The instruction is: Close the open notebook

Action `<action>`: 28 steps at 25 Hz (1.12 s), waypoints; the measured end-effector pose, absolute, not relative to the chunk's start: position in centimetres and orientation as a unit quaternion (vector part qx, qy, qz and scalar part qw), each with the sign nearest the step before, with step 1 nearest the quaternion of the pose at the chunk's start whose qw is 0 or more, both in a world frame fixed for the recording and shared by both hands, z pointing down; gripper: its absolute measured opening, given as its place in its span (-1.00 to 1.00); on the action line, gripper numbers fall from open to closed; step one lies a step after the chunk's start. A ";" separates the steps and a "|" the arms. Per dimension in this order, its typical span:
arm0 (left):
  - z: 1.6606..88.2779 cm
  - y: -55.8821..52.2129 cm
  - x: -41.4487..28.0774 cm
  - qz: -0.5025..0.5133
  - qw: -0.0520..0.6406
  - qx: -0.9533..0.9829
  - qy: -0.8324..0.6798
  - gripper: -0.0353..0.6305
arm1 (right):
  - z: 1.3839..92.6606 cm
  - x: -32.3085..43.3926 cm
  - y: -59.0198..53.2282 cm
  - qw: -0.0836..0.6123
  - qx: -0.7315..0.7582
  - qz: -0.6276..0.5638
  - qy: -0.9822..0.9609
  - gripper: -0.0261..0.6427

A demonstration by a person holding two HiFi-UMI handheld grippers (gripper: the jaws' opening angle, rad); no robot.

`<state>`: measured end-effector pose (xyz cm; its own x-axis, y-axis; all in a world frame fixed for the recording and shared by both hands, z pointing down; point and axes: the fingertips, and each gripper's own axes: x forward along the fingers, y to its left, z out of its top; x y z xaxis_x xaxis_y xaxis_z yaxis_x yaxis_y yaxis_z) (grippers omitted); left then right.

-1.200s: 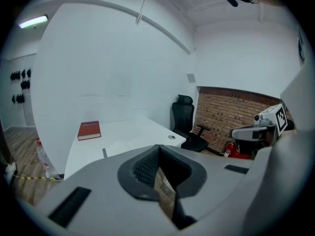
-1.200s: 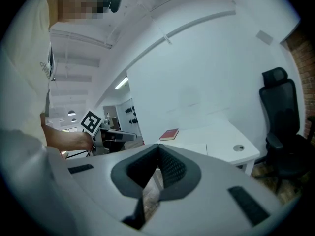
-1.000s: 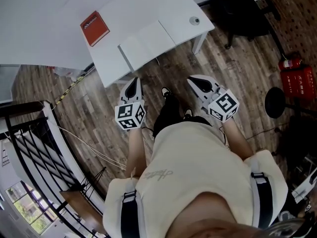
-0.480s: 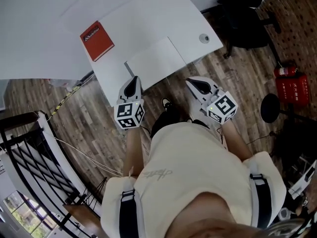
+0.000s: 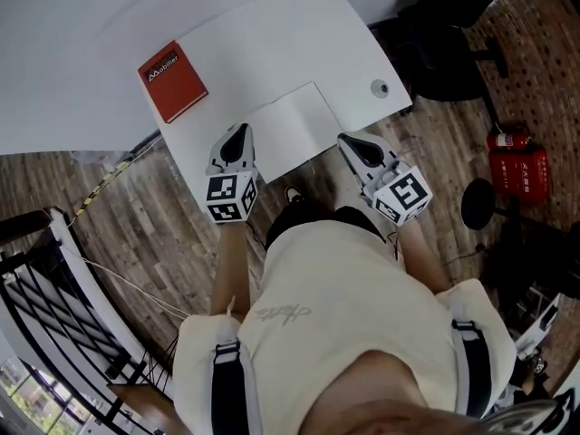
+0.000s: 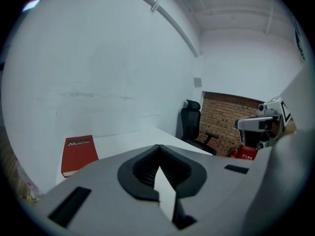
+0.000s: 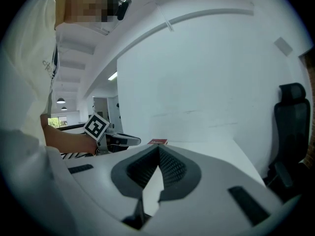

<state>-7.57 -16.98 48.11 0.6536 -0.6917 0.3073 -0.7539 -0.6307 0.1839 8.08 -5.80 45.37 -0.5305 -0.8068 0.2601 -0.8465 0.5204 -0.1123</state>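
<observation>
The open notebook (image 5: 288, 127) lies flat with blank white pages at the near edge of the white table (image 5: 272, 34). My left gripper (image 5: 237, 135) is over the notebook's left end, jaws shut with nothing in them. My right gripper (image 5: 348, 143) is shut and empty just off the notebook's near right corner, at the table edge. In the left gripper view the jaw tips (image 6: 158, 146) meet, and the right gripper (image 6: 261, 124) shows at the right. In the right gripper view the tips (image 7: 158, 147) meet too, with the left gripper (image 7: 110, 137) at the left. The notebook is hidden in both gripper views.
A red book (image 5: 172, 81) lies on the table to the left of the notebook, also visible as the red book (image 6: 78, 154). A small round object (image 5: 380, 87) sits near the table's right corner. A black office chair (image 5: 453, 16), a red fire extinguisher (image 5: 517, 166) and a round black base (image 5: 480, 205) stand on the wooden floor.
The person has stepped up to the table. Both grippers have moved forward from over the floor to the notebook's near edge, still shut.
</observation>
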 end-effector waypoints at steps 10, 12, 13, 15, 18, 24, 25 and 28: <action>49.5 -17.7 -9.0 0.120 0.169 0.869 -0.450 -0.84 | 46.9 9.4 -9.7 0.100 0.444 0.121 -0.882 -0.90; 49.2 -17.8 -9.3 0.120 0.170 0.857 -0.471 -0.84 | 46.9 9.8 -11.0 0.089 0.425 0.132 -0.891 -0.90; 49.0 -17.9 -9.3 0.120 0.170 0.851 -0.482 -0.84 | 46.7 10.0 -11.7 0.083 0.413 0.135 -0.897 -0.90; 48.4 -18.3 -9.3 0.119 0.168 0.840 -0.501 -0.84 | 46.2 10.4 -13.1 0.082 0.391 0.125 -0.908 -0.90; 47.4 -18.8 -9.0 0.123 0.159 0.828 -0.523 -0.84 | 45.8 10.9 -15.2 0.091 0.361 0.100 -0.923 -0.90; 46.2 -17.9 -8.5 0.107 0.158 0.803 -0.564 -0.84 | 46.8 10.8 -16.6 0.087 0.301 0.099 -0.944 -0.90; 46.1 -17.5 -8.5 0.105 0.159 0.799 -0.571 -0.84 | 47.0 10.8 -16.6 0.087 0.292 0.100 -0.947 -0.90; 45.8 -16.3 -9.1 0.109 0.157 0.784 -0.590 -0.84 | 47.0 10.3 -16.9 0.086 0.266 0.098 -0.955 -0.90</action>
<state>-9.11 -16.29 45.84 0.2791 -0.8916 0.3566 -0.9602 -0.2532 0.1183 10.31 -16.86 46.97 -0.8439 -0.4906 0.2172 -0.5245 0.8395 -0.1419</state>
